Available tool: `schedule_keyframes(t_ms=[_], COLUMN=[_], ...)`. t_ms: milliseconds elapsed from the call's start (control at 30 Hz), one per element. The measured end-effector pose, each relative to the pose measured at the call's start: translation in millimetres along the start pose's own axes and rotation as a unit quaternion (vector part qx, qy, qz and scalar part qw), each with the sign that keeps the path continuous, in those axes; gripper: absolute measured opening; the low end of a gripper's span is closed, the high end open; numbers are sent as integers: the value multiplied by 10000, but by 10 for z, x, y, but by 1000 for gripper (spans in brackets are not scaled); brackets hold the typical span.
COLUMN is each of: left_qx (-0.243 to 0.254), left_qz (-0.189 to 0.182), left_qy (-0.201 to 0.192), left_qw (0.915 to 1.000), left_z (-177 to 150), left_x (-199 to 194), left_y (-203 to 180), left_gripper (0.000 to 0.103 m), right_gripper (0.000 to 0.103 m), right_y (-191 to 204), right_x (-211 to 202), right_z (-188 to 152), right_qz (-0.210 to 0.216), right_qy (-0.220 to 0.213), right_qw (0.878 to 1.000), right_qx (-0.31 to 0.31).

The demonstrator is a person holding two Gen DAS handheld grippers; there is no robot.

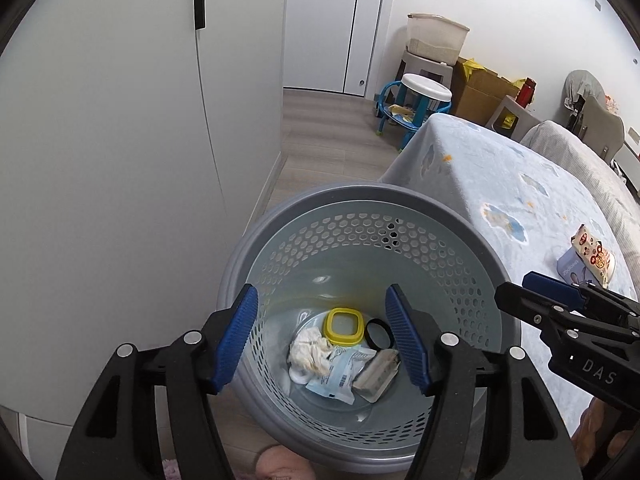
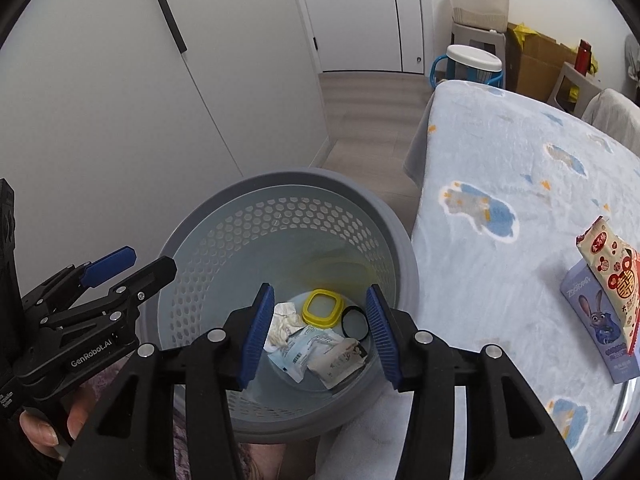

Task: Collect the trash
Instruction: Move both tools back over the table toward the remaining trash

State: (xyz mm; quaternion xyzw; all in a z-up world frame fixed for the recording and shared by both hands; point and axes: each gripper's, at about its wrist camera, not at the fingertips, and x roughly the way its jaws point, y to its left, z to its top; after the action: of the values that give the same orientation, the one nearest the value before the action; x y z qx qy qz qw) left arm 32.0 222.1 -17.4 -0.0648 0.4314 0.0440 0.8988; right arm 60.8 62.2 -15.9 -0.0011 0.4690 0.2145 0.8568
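**Both tongs wide over the bin, trash at the bottom**

You've got both tongs hanging over the grey perforated bin [image 1: 362, 216], which stands on the floor between the white wardrobe [image 1: 120, 160] and the bed [image 1: 500, 184]. Your left tongs [image 1: 324, 340] stand open with nothing between the blue pads, and your right tongs [image 2: 318, 338] are open and empty too.

Down at the bottom of the bin: a yellow-rimmed lid [image 1: 344, 326], a black ring [image 1: 379, 333] just beside it, a crumpled white tissue [image 1: 309, 354], a pale blue wrapper [image 1: 340, 374] and a whitish packet [image 1: 378, 372], all bunched together and touching.

On the bed's blue blanket, two things lie outside the bin: a red-and-cream snack bag [image 2: 614, 276] lying across a blue cartoon box [image 2: 602, 320].

Far back, a beige basket [image 1: 436, 38] sits on a stool, next to an open cardboard box [image 1: 484, 88].
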Motion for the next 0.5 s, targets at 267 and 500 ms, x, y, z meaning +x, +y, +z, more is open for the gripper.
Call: schedule_keyframes(t_ms=[267,500], left_qx=[-2,5], left_qz=[20,41], left_qy=[-12,-24], left_qw=[10000,10000], left_z=[-12,-19], left_x=[-19,-20], left_y=[12,18], left_gripper=[64,64], right_gripper=[48,50], right_y=[-4,-7], right_x=[1,1], right_z=[-39,-36], right_qz=[1,-4], right_qy=[16,18], right_qw=[10000,10000], right_qx=[8,3])
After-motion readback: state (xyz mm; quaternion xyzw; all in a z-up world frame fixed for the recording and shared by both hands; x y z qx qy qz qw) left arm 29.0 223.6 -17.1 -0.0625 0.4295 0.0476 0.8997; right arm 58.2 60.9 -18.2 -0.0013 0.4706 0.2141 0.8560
